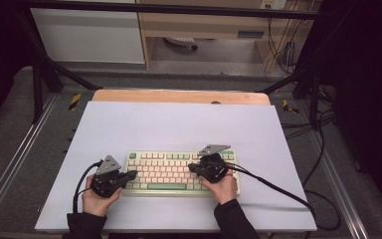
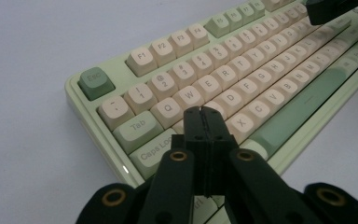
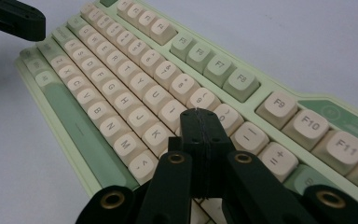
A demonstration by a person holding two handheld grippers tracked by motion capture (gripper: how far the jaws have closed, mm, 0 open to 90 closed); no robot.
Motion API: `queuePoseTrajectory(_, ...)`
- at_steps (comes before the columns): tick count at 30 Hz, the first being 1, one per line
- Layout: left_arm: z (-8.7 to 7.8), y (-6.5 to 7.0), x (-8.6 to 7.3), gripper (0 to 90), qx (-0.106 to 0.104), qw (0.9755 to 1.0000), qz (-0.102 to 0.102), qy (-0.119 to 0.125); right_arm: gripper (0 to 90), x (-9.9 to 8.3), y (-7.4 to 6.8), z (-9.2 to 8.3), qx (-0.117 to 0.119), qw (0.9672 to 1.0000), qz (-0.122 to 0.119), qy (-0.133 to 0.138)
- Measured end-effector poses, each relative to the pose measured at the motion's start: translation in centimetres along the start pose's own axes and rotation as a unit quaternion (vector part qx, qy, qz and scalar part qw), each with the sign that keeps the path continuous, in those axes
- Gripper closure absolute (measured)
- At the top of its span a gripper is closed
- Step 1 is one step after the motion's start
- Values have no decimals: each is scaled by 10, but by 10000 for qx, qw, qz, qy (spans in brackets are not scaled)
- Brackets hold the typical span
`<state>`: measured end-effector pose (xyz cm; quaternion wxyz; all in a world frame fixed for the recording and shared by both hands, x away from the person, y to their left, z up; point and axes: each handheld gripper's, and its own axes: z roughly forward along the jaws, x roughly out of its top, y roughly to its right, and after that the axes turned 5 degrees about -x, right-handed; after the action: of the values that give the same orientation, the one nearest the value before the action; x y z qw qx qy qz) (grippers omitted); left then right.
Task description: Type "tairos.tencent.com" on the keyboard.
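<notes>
A pale green keyboard [image 1: 179, 172] with cream keycaps lies near the front of the table. My left gripper [image 1: 133, 174] reaches in from the keyboard's left end, shut, with its tip [image 2: 202, 110] over the left letter keys near A and S. My right gripper [image 1: 191, 167] is over the right half of the keyboard [image 3: 135, 88], shut, its tip [image 3: 198, 112] above the keys around O and L. Nothing is between either pair of jaws. Whether the tips touch the keys I cannot tell. In the left gripper view the keyboard [image 2: 242, 79] stretches away to the upper right.
The keyboard rests on a pale lilac mat [image 1: 179, 124] over a wooden table [image 1: 179, 96]. Black cables [image 1: 278, 189] trail off to the right from the right gripper. A dark metal frame [image 1: 40, 74] and floor cables surround the table.
</notes>
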<state>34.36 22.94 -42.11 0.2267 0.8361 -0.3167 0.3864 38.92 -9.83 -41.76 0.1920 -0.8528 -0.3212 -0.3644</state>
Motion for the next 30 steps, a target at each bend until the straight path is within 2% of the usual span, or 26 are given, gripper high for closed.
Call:
queuePoseTrajectory(9,0,0,0,900,-4,10000,-4,-1,900,2,-2,12,17,9999,37,-99)
queuePoseTrajectory(26,1,-1,0,900,3,10000,-8,2,900,0,-3,17,27,9999,-25,-147)
queuePoseTrajectory(30,0,-1,0,900,4,10000,-1,5,900,1,-3,14,47,9999,-20,-119)
